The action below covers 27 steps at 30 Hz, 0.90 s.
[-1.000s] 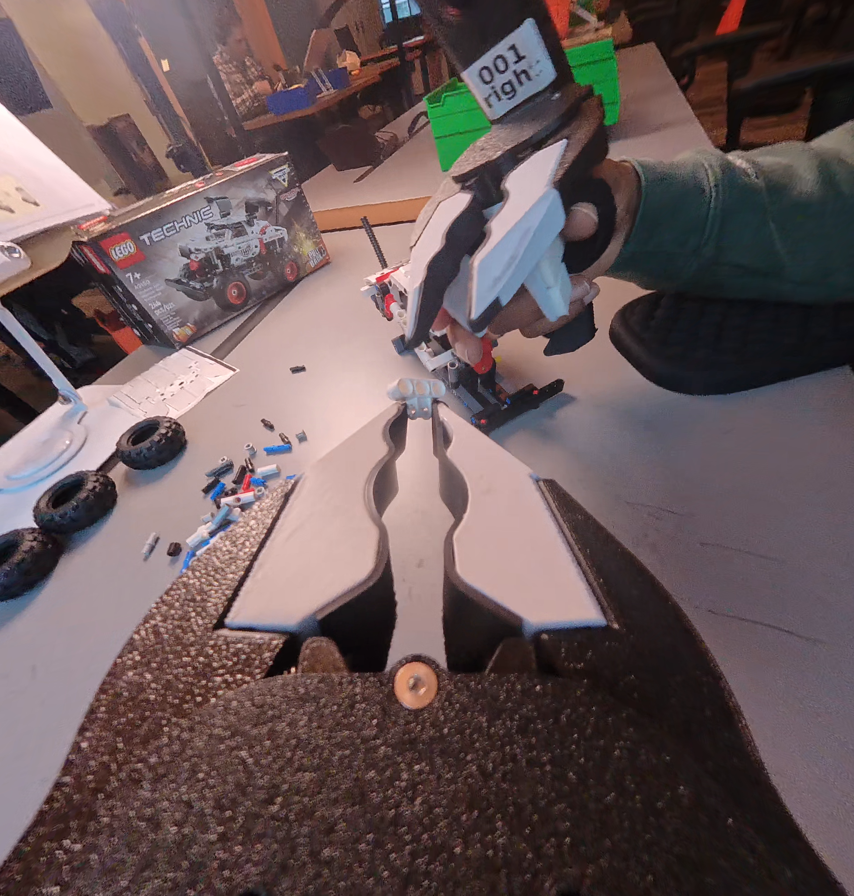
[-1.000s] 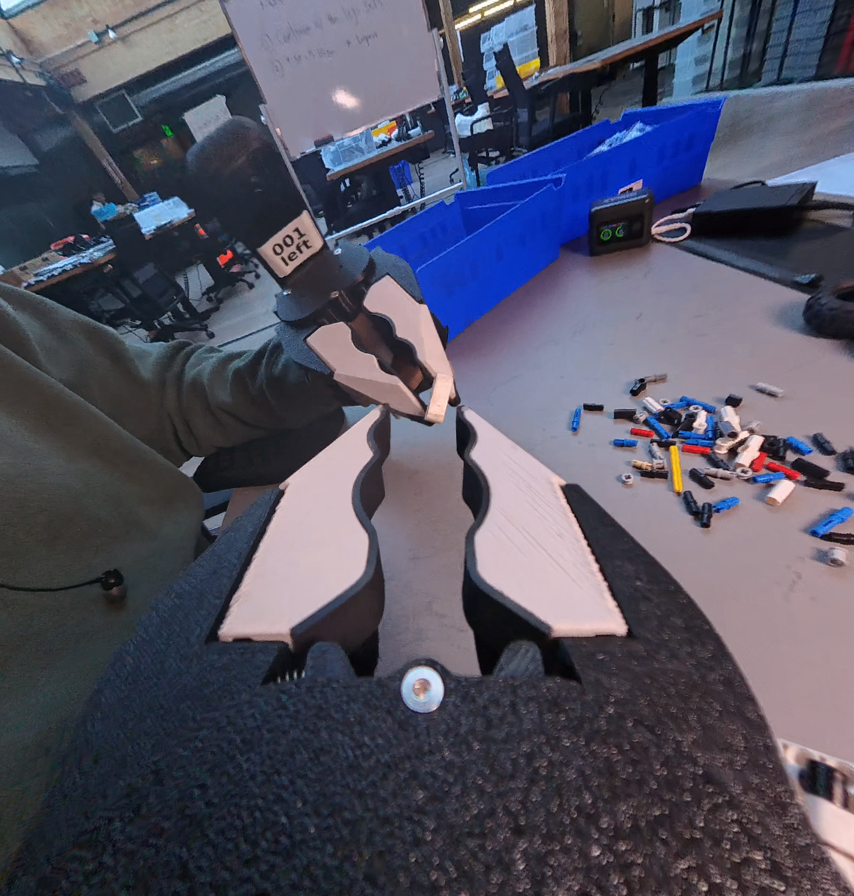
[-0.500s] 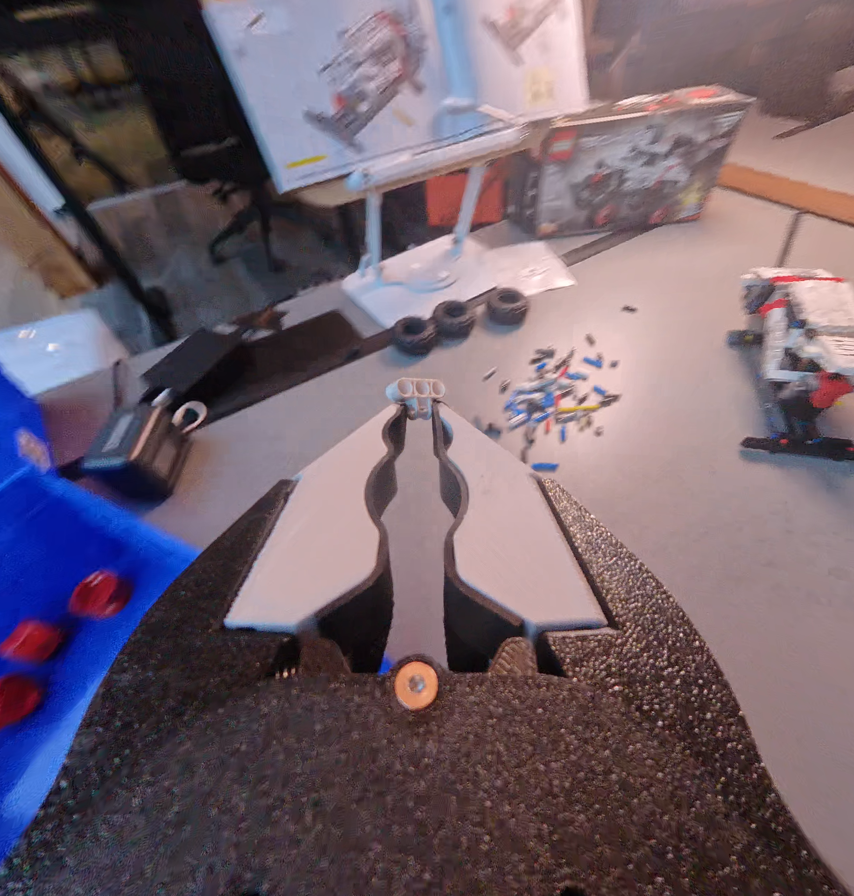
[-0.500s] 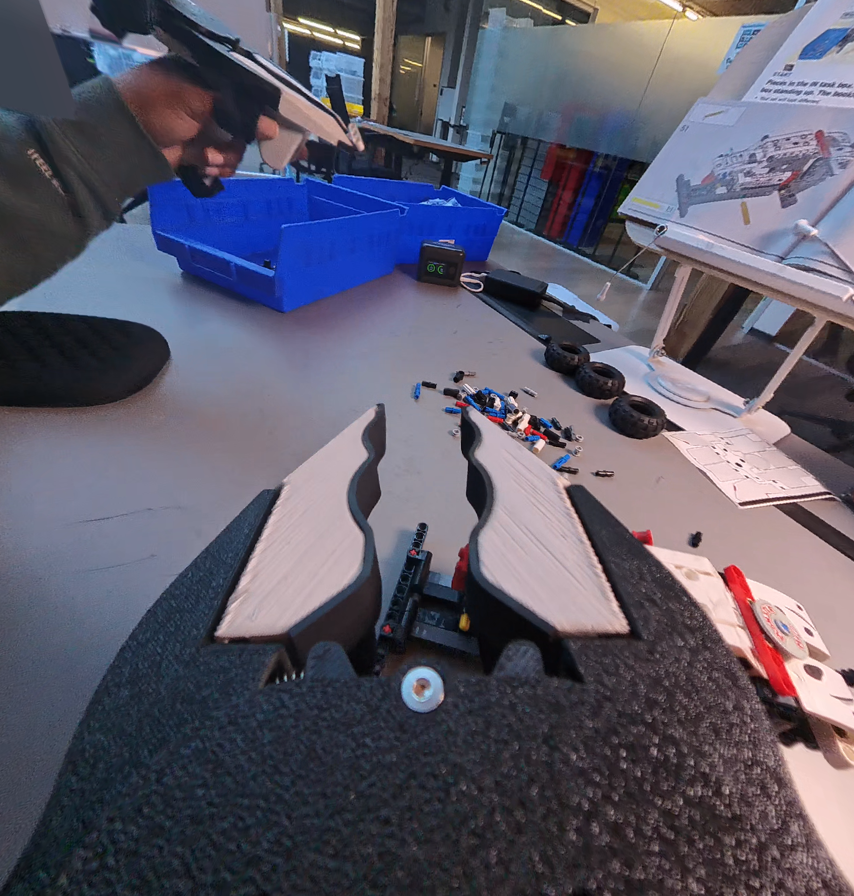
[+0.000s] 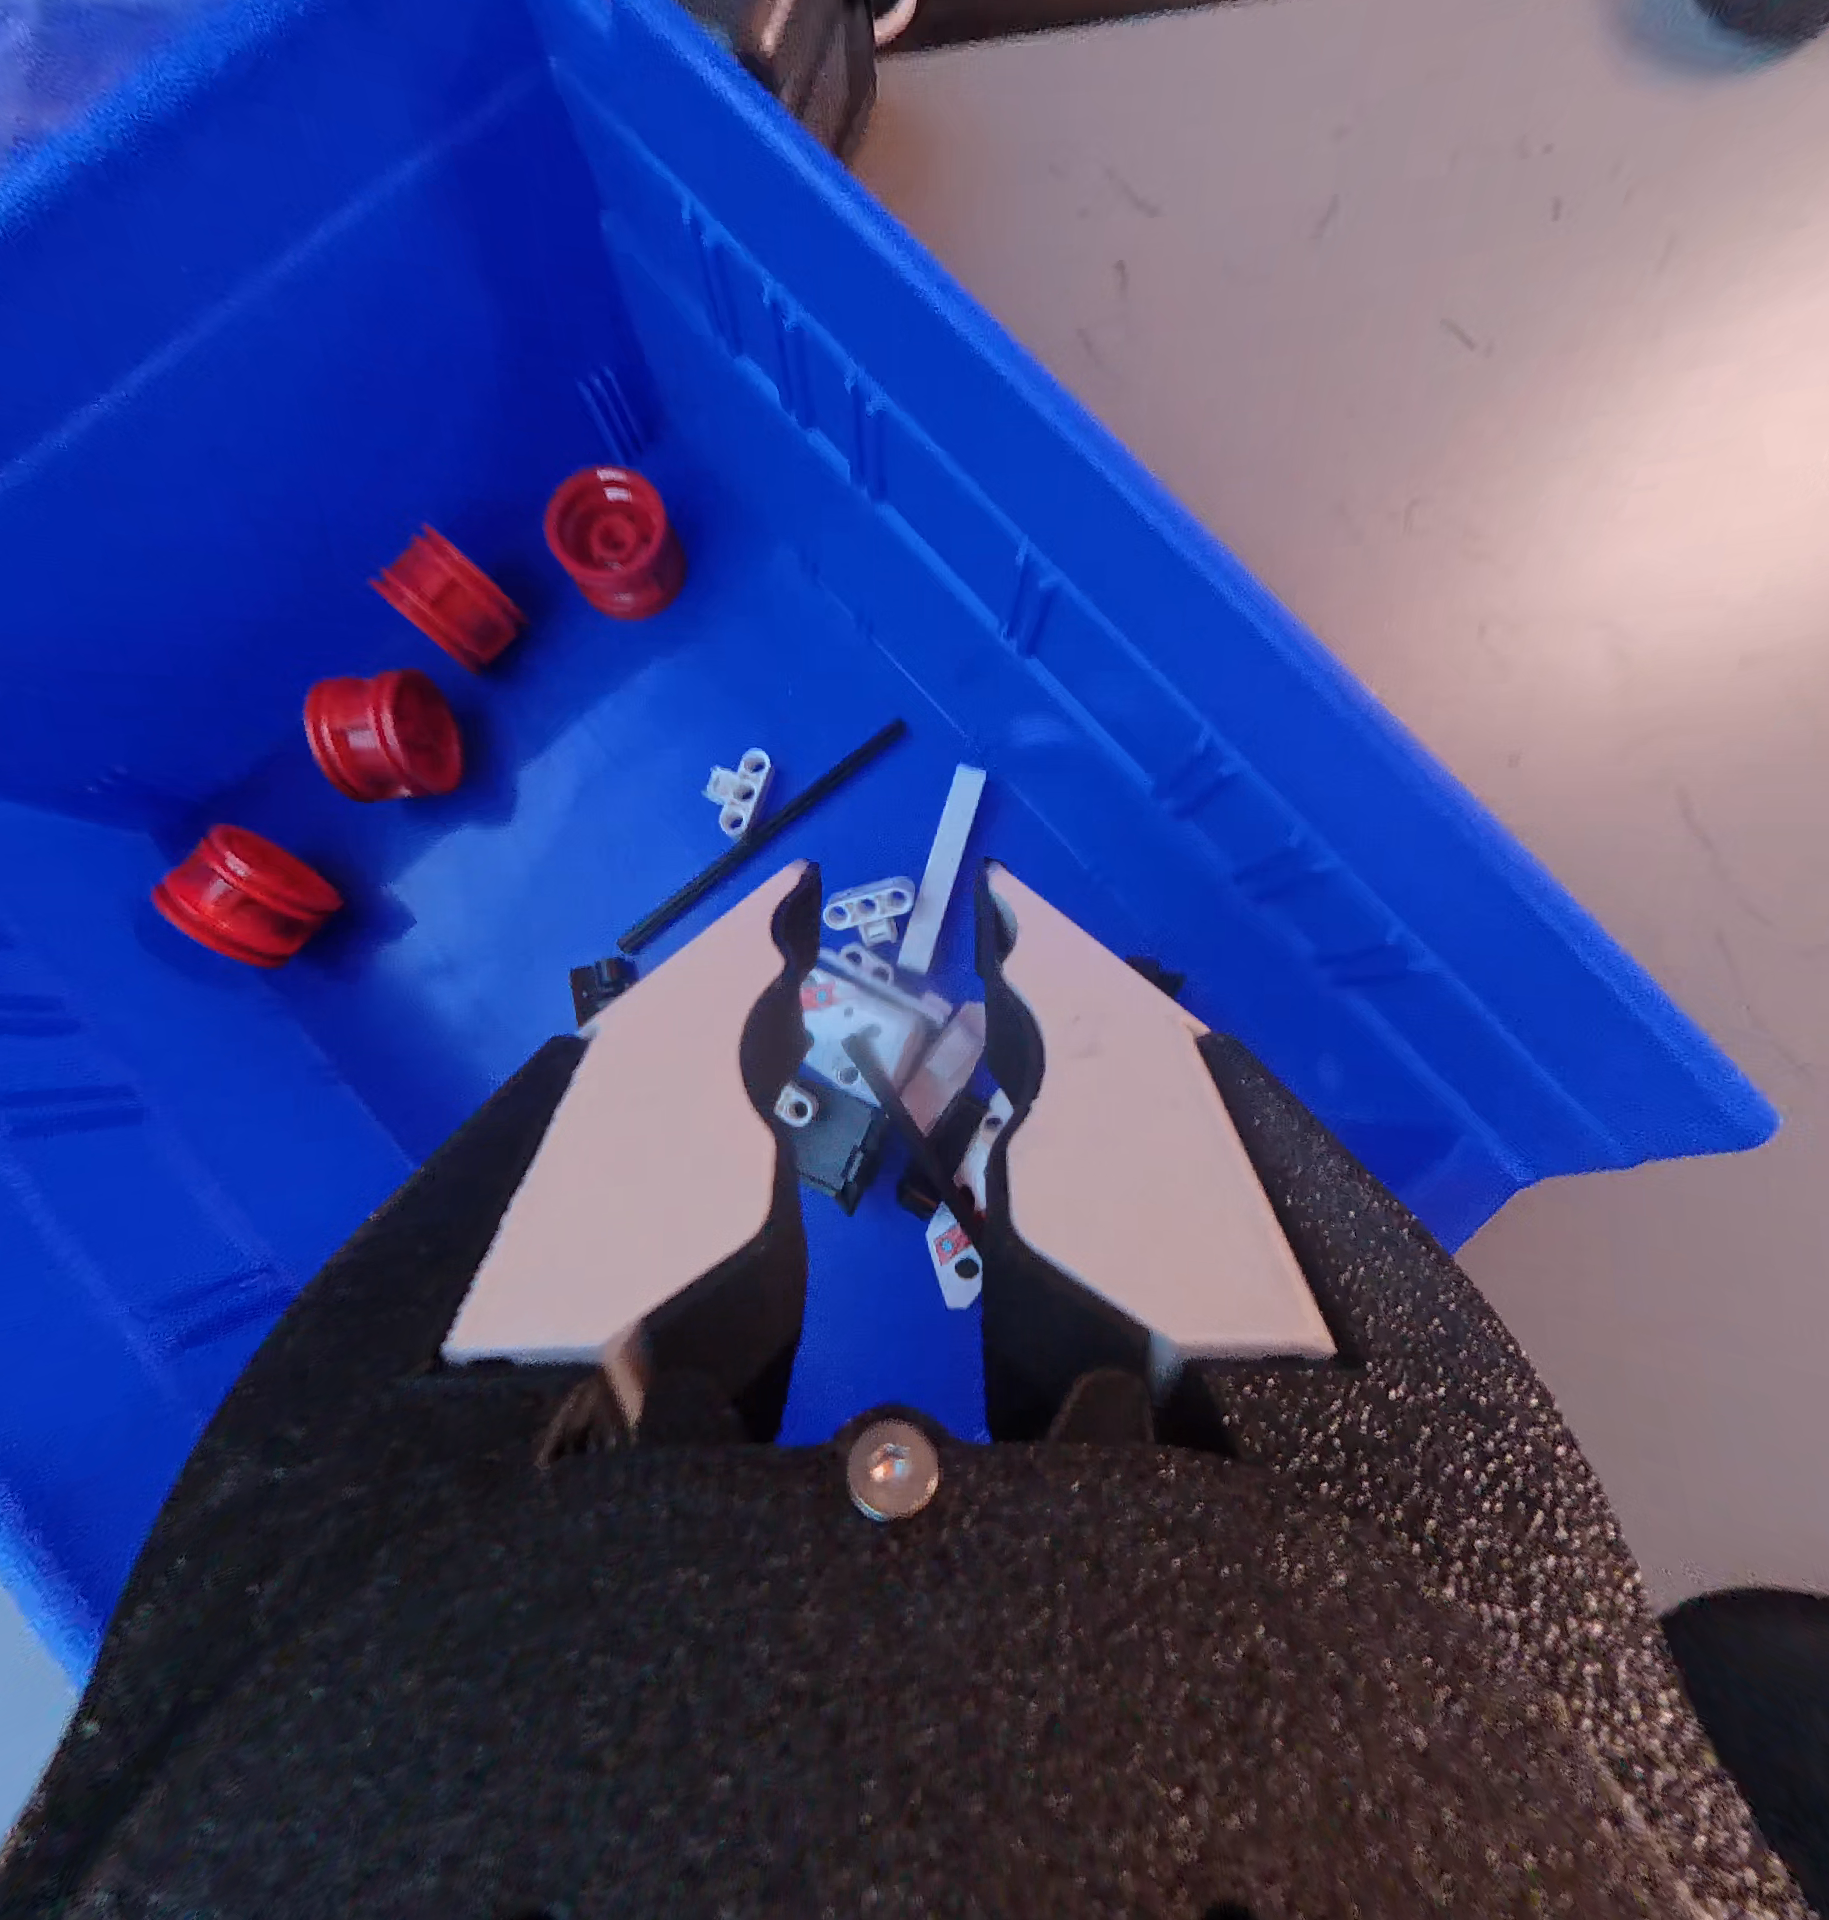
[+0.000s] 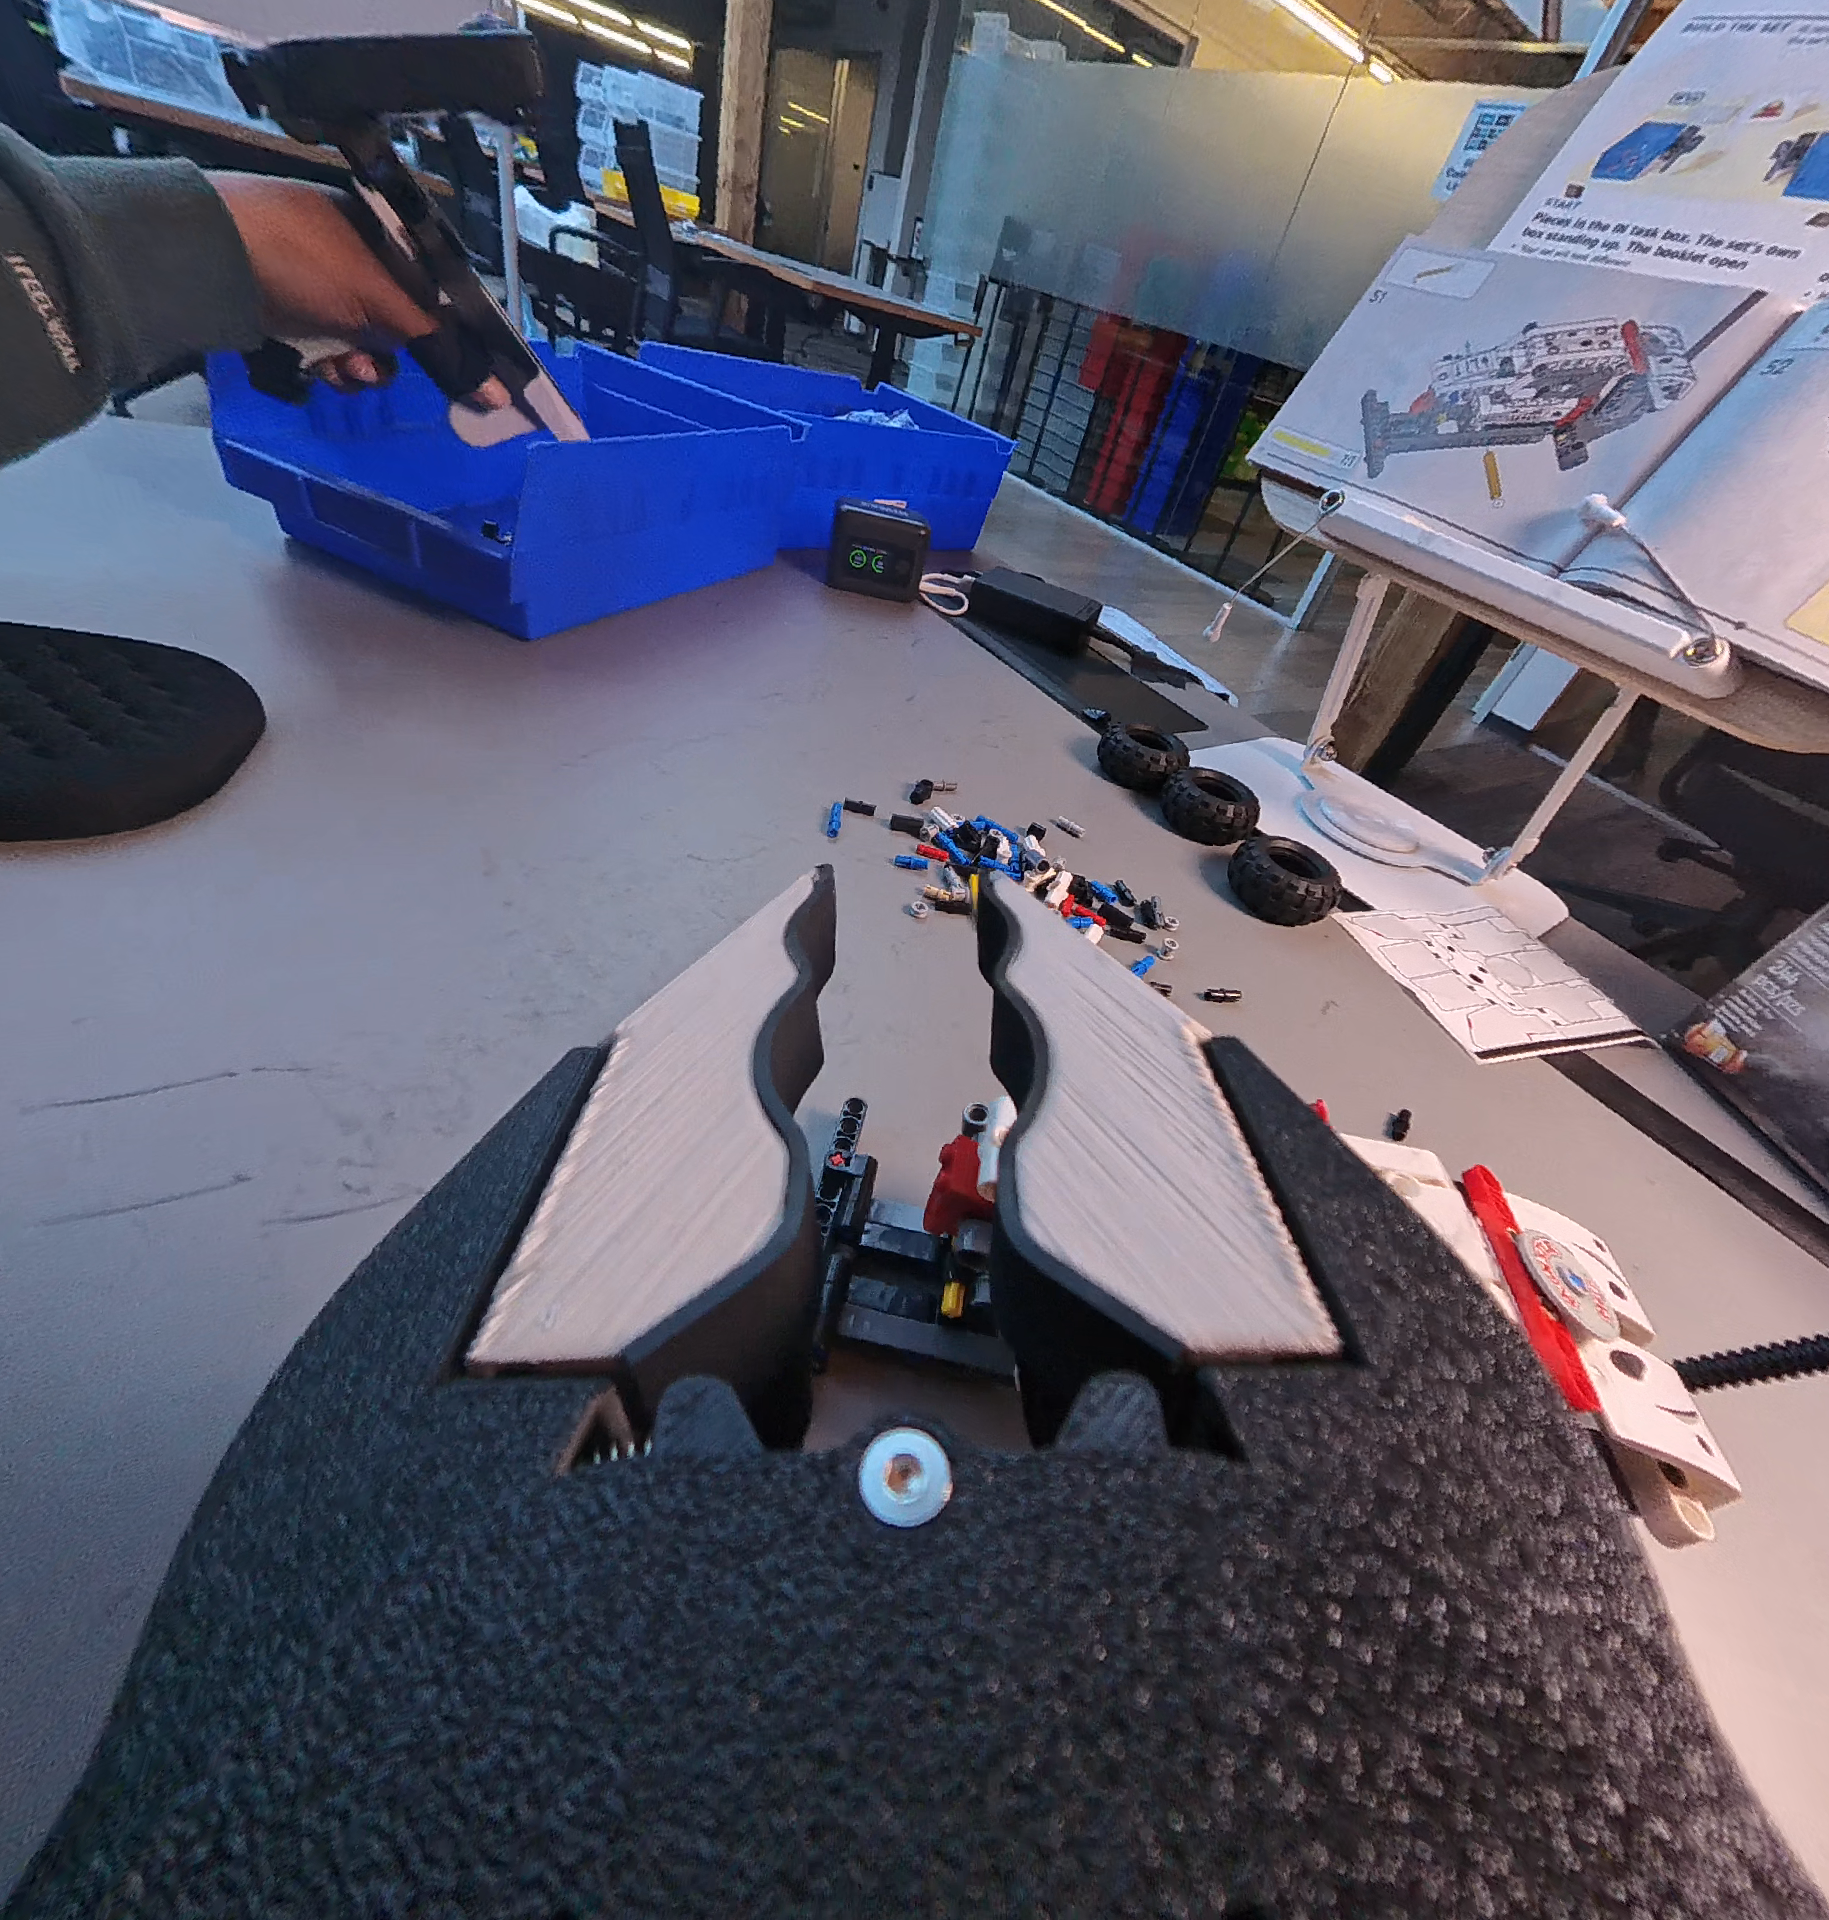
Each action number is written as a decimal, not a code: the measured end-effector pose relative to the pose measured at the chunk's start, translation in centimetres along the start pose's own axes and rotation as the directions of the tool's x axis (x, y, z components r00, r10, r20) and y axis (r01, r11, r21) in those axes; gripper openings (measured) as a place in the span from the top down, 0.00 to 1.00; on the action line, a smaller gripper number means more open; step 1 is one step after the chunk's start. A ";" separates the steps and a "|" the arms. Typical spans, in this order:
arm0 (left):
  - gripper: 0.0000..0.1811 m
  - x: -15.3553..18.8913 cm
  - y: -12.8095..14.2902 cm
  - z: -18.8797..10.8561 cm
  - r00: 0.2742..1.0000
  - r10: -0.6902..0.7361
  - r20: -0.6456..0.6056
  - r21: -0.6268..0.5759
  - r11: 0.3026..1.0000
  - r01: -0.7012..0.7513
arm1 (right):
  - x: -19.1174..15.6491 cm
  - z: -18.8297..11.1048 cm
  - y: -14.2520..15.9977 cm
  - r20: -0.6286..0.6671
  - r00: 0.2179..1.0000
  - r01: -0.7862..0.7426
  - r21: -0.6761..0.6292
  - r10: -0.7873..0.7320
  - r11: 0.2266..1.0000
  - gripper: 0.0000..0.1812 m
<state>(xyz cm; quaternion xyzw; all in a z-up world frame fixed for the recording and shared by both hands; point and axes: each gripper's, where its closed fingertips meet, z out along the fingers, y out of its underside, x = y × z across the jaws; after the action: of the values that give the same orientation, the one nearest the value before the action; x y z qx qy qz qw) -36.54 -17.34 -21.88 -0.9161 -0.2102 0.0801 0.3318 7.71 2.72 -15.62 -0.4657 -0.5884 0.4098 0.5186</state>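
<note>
My left gripper (image 5: 897, 878) is open over a blue bin (image 5: 1097, 582), pointing down into it. A small white three-hole piece (image 5: 868, 912) shows between the fingertips, free of them, above a heap of white and black parts (image 5: 868, 1049). Several red wheel hubs (image 5: 382, 736), a black axle (image 5: 764, 831) and another white piece (image 5: 738, 792) lie on the bin floor. My right gripper (image 6: 905, 888) is open and empty, just above a partly built model with a black frame (image 6: 910, 1236) and a white body (image 6: 1544, 1278). The left gripper (image 6: 474, 343) also shows there, over the bin (image 6: 619, 520).
A pile of small pins (image 6: 1014, 862) lies beyond my right fingertips. Three black tyres (image 6: 1211, 805), a sticker sheet (image 6: 1481, 987), a booklet on a stand (image 6: 1616, 364) and a box (image 6: 1803, 1049) are to the right. A black pad (image 6: 79, 717) and a small device (image 6: 877, 551) sit left and behind. The tips of one gripper are about 50 centimetres away from the tips of the other.
My left gripper swung from the table to above the blue bin and opened, letting go of the white three-hole piece. My right gripper stayed open over the model.
</note>
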 end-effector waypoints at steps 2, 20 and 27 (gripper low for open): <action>0.81 0.2 -2.2 -0.8 1.000 0.012 0.025 0.092 0.996 -0.015 | 0.4 -0.1 -0.1 -0.018 1.000 -0.009 0.007 0.009 1.000 0.86; 0.67 21.0 -24.3 -3.6 0.946 0.317 -0.063 0.762 0.628 -0.159 | 3.7 -0.7 -0.3 -0.212 0.977 0.015 0.072 0.001 0.997 0.89; 0.60 24.7 -31.3 6.3 0.948 0.307 -0.081 0.711 0.685 -0.161 | 4.6 -1.2 -1.0 -0.273 0.962 0.042 0.092 -0.015 0.995 0.91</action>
<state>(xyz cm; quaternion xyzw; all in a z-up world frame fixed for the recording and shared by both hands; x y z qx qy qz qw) -26.52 18.76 -6.85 -0.7461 -0.0121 0.1056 0.6573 8.68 7.00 -13.43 -0.4835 -0.4976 0.3624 0.6223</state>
